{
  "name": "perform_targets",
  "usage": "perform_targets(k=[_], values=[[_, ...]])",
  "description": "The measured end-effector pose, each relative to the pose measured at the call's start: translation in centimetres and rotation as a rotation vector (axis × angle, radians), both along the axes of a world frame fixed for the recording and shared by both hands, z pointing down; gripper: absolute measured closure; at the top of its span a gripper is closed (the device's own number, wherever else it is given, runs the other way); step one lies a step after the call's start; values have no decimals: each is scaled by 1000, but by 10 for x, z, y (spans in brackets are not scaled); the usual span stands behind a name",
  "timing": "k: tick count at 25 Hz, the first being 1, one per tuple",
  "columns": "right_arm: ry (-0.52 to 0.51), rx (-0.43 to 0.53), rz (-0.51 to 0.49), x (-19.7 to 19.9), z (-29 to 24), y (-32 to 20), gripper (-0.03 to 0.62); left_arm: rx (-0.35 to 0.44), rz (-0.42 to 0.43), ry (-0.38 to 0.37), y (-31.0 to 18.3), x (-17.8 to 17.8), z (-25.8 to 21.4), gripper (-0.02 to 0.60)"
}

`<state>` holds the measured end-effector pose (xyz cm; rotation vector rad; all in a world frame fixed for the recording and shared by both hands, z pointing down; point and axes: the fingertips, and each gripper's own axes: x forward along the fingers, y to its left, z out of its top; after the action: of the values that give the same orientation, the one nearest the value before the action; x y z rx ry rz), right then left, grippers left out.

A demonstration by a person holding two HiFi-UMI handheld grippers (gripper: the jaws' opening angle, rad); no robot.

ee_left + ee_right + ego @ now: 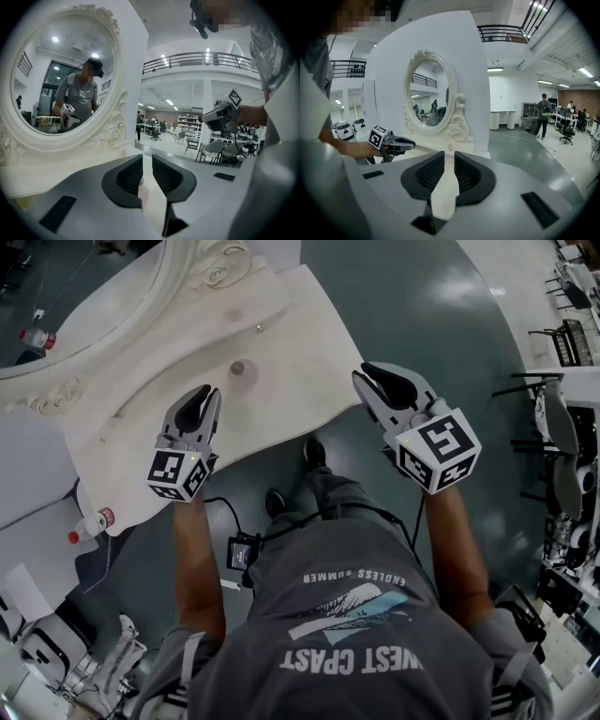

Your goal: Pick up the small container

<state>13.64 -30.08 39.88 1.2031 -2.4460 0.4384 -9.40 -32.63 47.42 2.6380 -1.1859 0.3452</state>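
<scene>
Pickup not yet begun: left gripper (207, 394) and right gripper (371, 377) hover barely parted, empty; small container (237, 367) sits untouched on the tabletop (302, 326).

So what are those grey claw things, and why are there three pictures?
They are grippers, pinching tools a person holds, one in each hand. The head view comes from a camera on the person's head, looking down at the left gripper and right gripper. The other two come from cameras riding on each gripper, looking along its jaws. Below is a white table with an oval mirror. A small container sits on it. Both grippers hold nothing, jaws slightly apart.
</scene>
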Motion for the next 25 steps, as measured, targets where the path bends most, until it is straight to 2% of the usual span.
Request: perform_targets(k=[7,19,25], values=[[9,-32,22,10,22,-4,507,-38,17,-1,-19,13,40,461],[21,-81,32,13,41,-11,503,-106,-8,1,-48,23,91,306],[30,-107,45,19,52,-13,502,-131,-18,-10,-62,31,117,288]])
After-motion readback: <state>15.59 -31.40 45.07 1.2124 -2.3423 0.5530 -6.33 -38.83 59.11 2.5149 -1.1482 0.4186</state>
